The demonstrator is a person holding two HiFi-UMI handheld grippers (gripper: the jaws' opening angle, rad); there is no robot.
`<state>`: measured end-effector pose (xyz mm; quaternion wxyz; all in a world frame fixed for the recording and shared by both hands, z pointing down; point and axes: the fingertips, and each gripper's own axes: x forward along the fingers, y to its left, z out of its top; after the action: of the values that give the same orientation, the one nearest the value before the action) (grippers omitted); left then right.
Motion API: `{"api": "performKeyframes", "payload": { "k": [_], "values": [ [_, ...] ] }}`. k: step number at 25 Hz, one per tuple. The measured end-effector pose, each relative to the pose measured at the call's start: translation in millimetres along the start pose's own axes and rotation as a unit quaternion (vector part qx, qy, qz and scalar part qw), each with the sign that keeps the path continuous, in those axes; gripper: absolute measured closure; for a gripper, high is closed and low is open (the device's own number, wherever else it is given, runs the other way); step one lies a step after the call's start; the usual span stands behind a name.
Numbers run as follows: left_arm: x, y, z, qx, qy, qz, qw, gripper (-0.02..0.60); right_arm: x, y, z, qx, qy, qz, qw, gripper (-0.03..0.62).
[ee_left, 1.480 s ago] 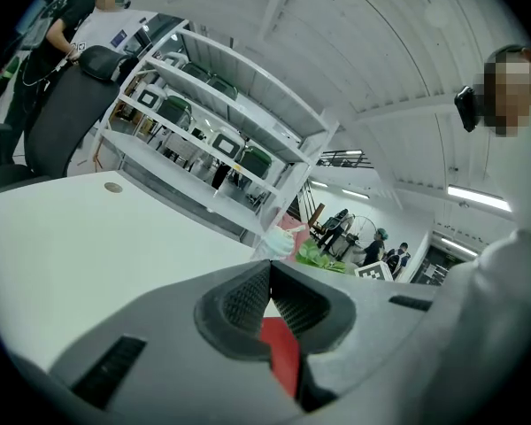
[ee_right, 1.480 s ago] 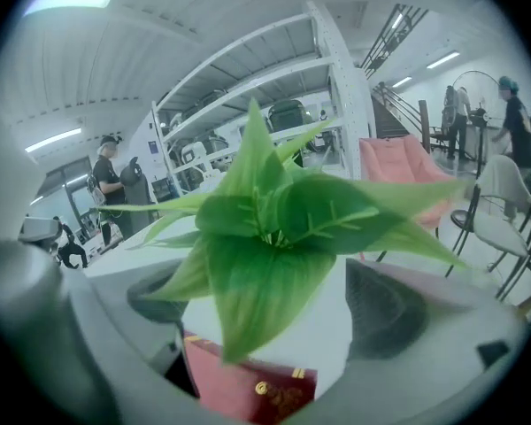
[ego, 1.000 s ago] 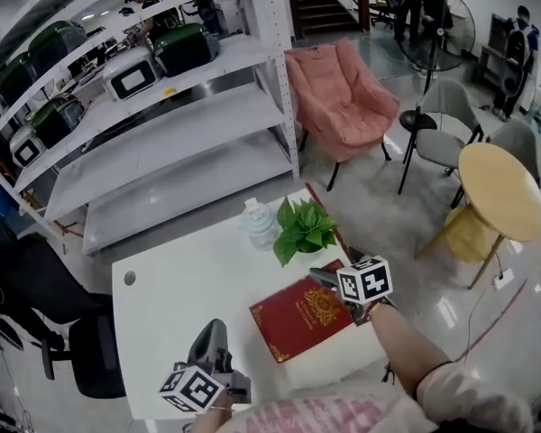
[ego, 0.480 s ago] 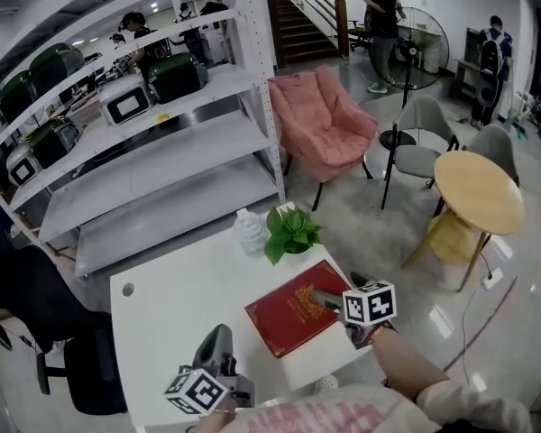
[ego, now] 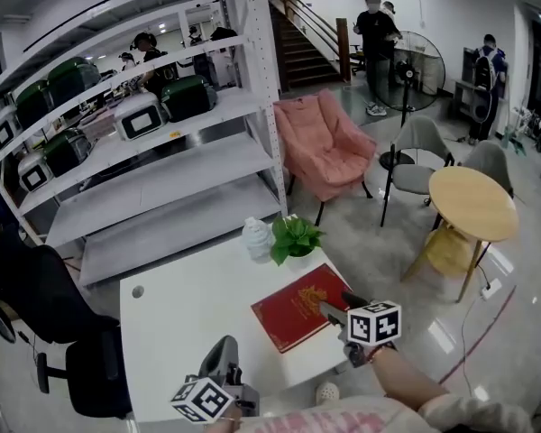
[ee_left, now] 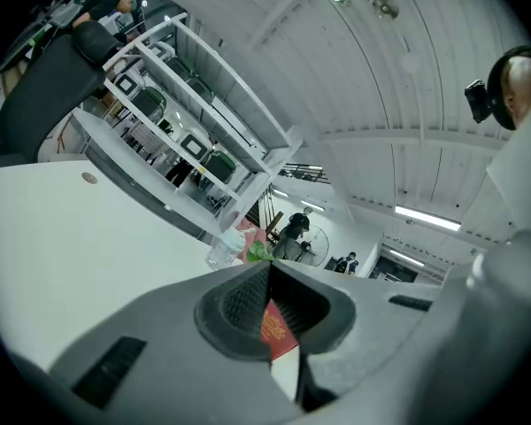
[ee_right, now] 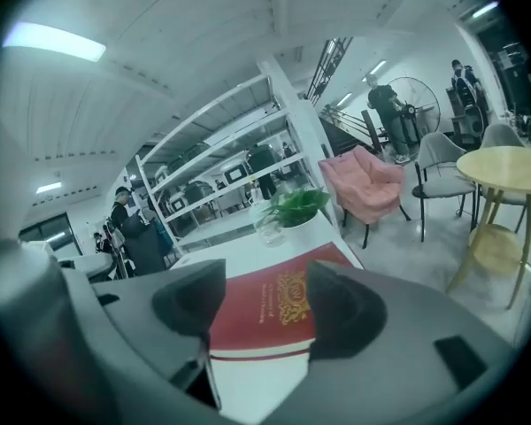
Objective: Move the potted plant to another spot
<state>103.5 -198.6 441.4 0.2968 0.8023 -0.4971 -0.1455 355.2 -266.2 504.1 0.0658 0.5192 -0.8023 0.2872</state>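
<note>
**Right gripper backed off; plant sits at far right corner**

Right gripper (ego: 332, 310) has drawn back toward the near right and now hovers over the near right part of the book (ego: 293, 309). It was closer to the plant (ego: 294, 238) a second ago. Plant, bottle (ego: 256, 238) and book lie as before. The head view has tilted up, so more of the room shows.

The right gripper's jaws stand apart with nothing between them; the book cover shows beyond the gap. Left gripper (ego: 224, 348) sits at the near edge of the table (ego: 176, 318), jaws together and empty.

The plant stands upright at the table's far right corner, close to both edges, with the bottle just beside it on the left. The book takes up the right side, near of the plant. Left of the book the white top lies bare. A rack (ego: 171, 165) stands past the far edge, and a black chair (ego: 45, 305) at the left.

The plant has broad green leaves; its pale pot is mostly hidden under them.

The book's red cover carries a gold emblem and gold lettering, too small to read.
</note>
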Motion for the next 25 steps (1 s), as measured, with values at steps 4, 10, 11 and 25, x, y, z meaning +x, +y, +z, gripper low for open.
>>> {"api": "performKeyframes", "payload": {
  "k": [4,10,11,25],
  "values": [
    [-16,-9,-4,0.001,0.001,-0.012,0.9999,0.578,-18,21,-1,0.000,-0.022,0.009,1.000,0.355],
    [-41,-20,-2,0.003,-0.008,-0.025,0.9996,0.578,-46,54,2,0.004,-0.058,0.040,0.998,0.465],
    [-45,-22,-2,0.004,-0.009,-0.027,0.9996,0.578,-51,59,3,0.002,-0.064,0.044,0.997,0.473],
    [-90,-51,-6,0.016,-0.018,-0.056,0.9981,0.578,-106,108,15,-0.018,-0.140,0.073,0.987,0.586]
  ]
}}
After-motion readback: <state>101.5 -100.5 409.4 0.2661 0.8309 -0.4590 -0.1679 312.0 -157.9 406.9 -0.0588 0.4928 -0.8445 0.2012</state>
